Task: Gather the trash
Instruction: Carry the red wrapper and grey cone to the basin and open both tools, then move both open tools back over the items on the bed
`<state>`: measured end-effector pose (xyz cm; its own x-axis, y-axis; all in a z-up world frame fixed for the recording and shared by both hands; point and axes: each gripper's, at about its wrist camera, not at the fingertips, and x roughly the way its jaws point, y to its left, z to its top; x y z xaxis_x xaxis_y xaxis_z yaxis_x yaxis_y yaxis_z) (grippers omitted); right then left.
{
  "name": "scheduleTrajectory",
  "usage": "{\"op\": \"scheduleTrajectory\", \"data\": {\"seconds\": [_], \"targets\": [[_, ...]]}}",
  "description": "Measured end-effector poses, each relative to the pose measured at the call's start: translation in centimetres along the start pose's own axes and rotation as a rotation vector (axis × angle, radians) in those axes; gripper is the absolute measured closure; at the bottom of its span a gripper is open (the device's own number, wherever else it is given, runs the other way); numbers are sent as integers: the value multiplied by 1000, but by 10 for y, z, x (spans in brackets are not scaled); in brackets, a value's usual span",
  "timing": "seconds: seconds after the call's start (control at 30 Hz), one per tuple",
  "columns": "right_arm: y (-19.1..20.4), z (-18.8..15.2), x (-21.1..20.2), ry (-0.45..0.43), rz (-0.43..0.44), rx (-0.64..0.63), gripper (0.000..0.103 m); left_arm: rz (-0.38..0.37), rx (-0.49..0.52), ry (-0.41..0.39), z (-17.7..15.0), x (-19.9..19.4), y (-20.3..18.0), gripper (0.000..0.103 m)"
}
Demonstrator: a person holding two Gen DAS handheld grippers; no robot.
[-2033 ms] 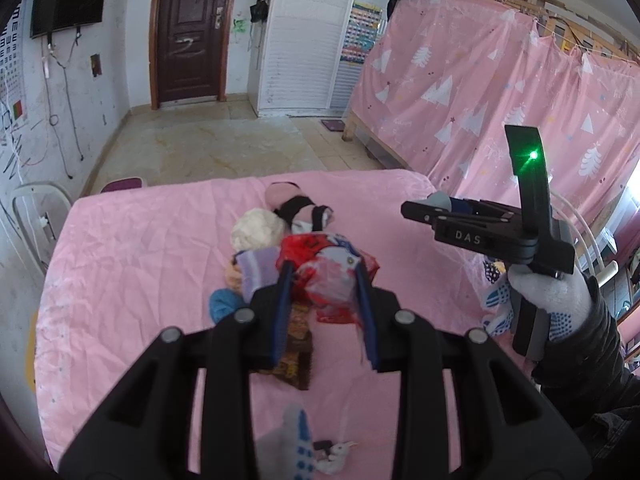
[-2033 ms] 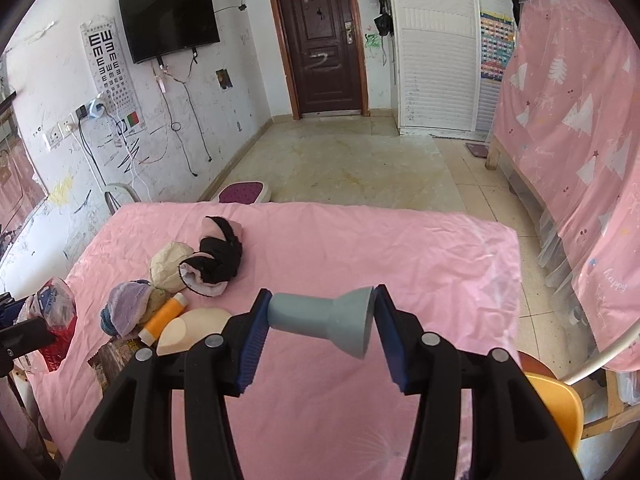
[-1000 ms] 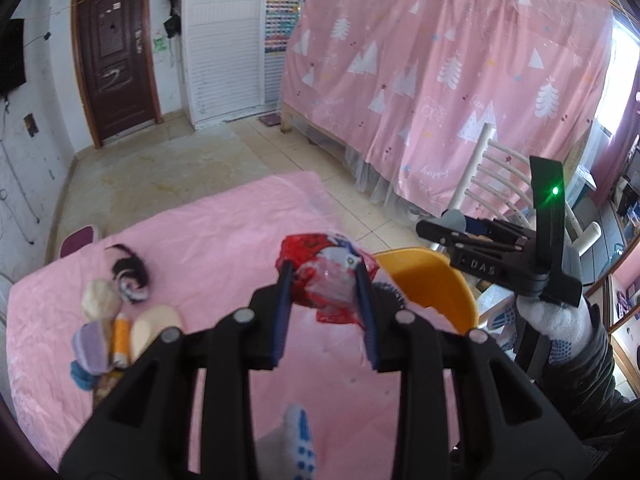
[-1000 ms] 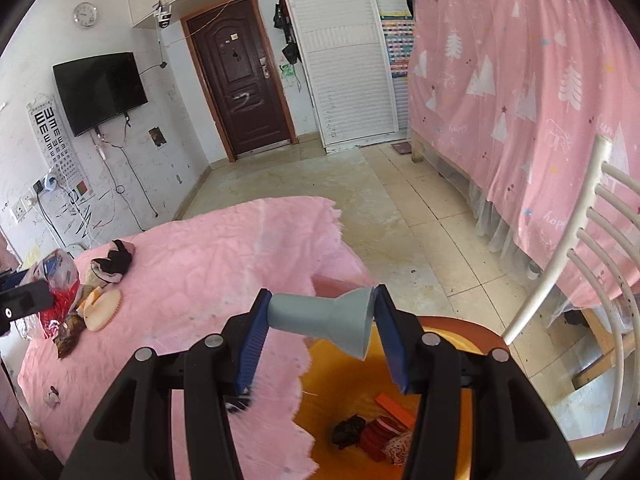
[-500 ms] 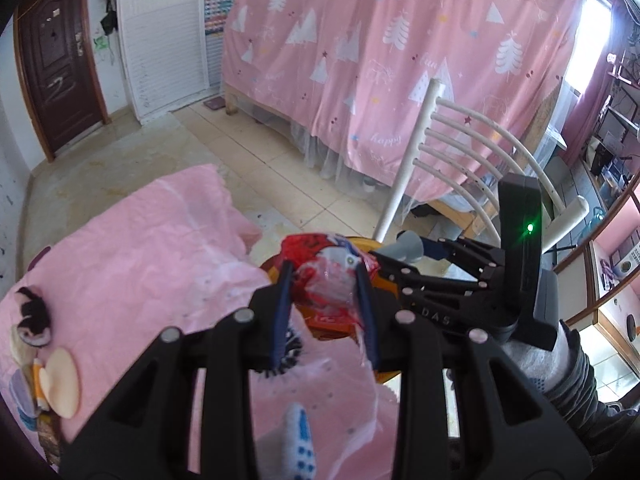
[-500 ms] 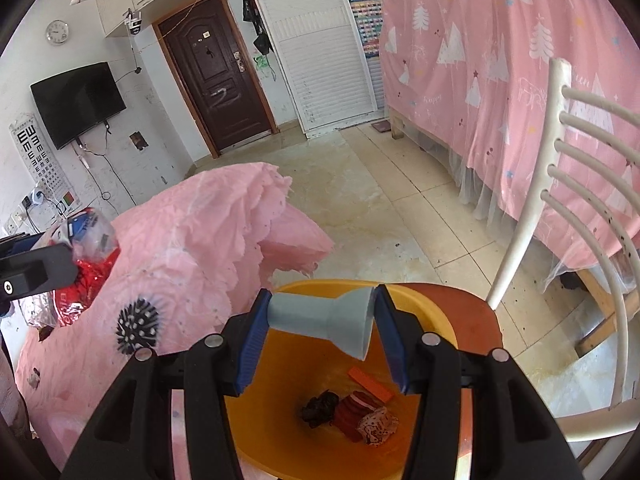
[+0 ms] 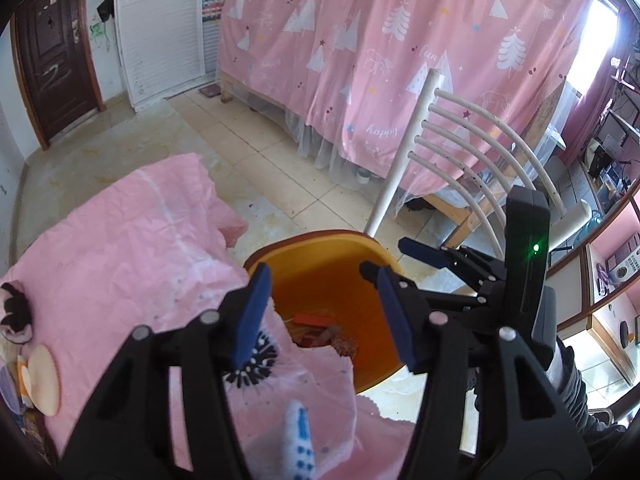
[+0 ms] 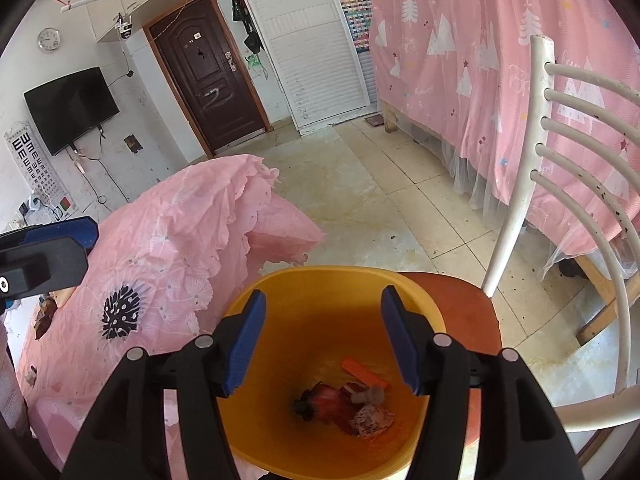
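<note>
An orange bin (image 8: 340, 276) stands under both grippers. At its bottom lie a red wrapper (image 8: 330, 400), a grey cone-shaped piece (image 8: 370, 394), an orange strip (image 8: 364, 372) and other scraps. My right gripper (image 8: 322, 342) hangs over the bin's mouth, its jaws opening with nothing between them. My left gripper (image 7: 324, 316) hovers over the same bin (image 7: 320, 240), its jaws also opening and empty, and the trash (image 7: 320, 332) shows below it. In the left wrist view the right gripper (image 7: 418, 264) is beside it on the right.
The bin rests on the red-brown seat (image 8: 460, 308) of a white chair (image 7: 460, 152). A table under a pink cloth (image 7: 120, 260) lies left of it, with a cream round item (image 7: 40, 376) and a black-and-white item (image 7: 14, 312). A pink curtain (image 8: 480, 60) hangs behind.
Both hands swung from the table to above the bin. The red wrapper has left the left jaws and the grey cone the right jaws; both now lie in the bin.
</note>
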<state>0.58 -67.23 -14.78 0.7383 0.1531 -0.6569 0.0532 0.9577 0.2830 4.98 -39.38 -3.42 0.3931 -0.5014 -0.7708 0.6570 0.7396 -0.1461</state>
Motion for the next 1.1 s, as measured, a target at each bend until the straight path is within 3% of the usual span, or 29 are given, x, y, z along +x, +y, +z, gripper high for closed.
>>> {"op": "scheduleTrajectory", "data": {"seconds": [0.37, 0.8, 0.9, 1.1], "targets": [[53, 19, -8, -24, 9, -88, 52, 6, -71, -79, -10, -45, 35, 50], [161, 42, 1, -25, 58, -249, 44, 66, -224, -183, -43, -107, 112, 50], [187, 44, 6, -21, 70, -287, 43, 74, -255, -199, -52, -119, 130, 43], [230, 47, 18, -8, 93, -346, 41, 94, -296, -226, -67, -140, 156, 42]]}}
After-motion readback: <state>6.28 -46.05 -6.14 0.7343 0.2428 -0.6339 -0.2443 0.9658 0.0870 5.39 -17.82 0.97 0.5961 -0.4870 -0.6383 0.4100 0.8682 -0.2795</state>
